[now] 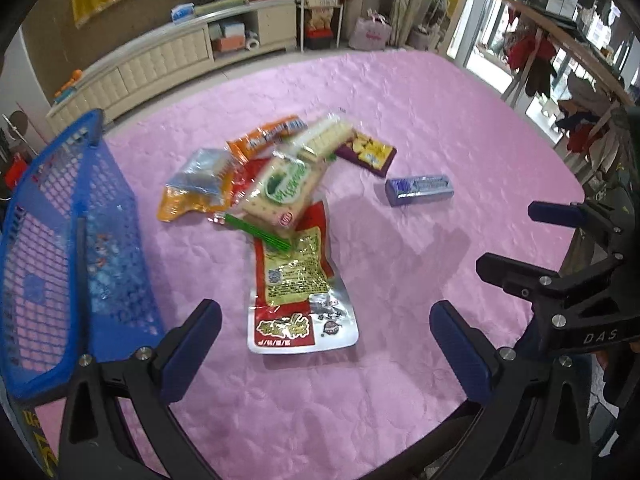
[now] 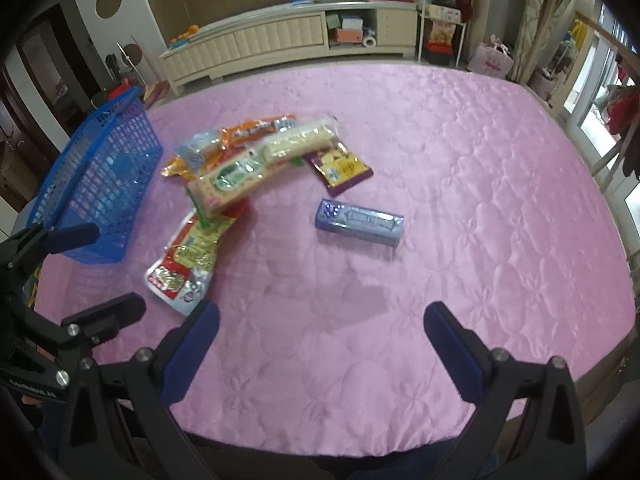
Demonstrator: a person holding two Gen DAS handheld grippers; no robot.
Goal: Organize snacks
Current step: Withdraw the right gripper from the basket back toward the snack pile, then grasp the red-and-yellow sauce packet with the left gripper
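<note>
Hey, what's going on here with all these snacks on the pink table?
A person holds a pair of tongs in each hand over the pink tablecloth. Both the left tongs and the right tongs are open and empty. A pile of snack packets lies in the middle, with a purple box apart from it. The blue basket stands at the left; whether any snack is inside yet is hard to tell.

Soft daylight entered from windows [image 1: 568, 24] at two o'clock, casting faint shadows on the pink quilted cover [image 2: 440, 152]. Foil glare marked the red-and-silver packet [image 1: 300, 304]. Fisheye curvature bent the edges, with dark vignetted corners and slight blur.
</note>
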